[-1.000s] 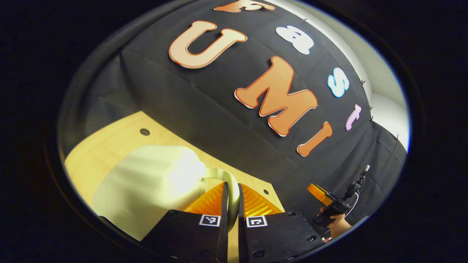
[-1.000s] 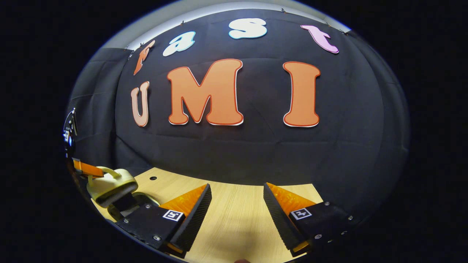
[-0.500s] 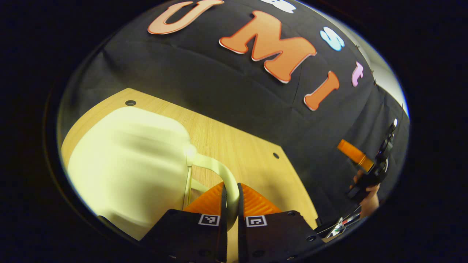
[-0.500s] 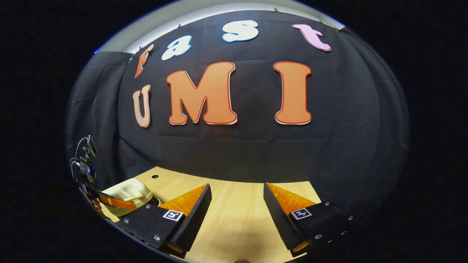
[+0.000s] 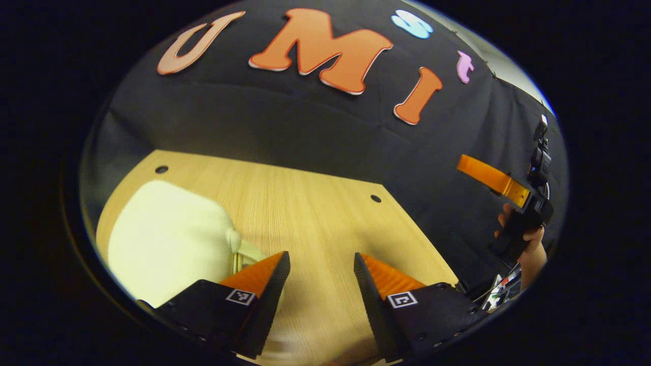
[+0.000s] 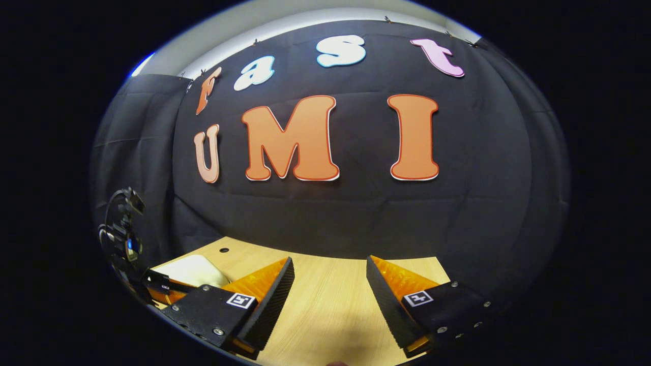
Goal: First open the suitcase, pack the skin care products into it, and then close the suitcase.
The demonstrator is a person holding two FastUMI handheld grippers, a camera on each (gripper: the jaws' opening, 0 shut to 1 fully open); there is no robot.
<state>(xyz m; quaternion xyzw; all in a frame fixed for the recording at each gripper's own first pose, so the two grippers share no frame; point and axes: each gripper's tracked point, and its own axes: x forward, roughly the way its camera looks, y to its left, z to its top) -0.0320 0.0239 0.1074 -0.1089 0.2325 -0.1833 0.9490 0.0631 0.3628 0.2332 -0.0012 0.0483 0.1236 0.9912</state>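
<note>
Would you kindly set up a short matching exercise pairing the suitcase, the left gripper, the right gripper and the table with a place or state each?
1. suitcase
2. left gripper
3. right gripper
4. table

a. wooden, with small holes
b. open, beside the cream shell
c. cream, lid down, on the table's left
d. open over bare wood, away from the suitcase

Pairs: 1-c, 2-b, 3-d, 4-a

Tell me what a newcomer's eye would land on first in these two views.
The pale cream suitcase lying closed on the wooden table draws the eye first, low on the left of the left gripper view. Next comes the left gripper, jaws spread wide over bare tabletop just right of the case. In the right gripper view, the right gripper also gapes open above the table, holding nothing.
</note>
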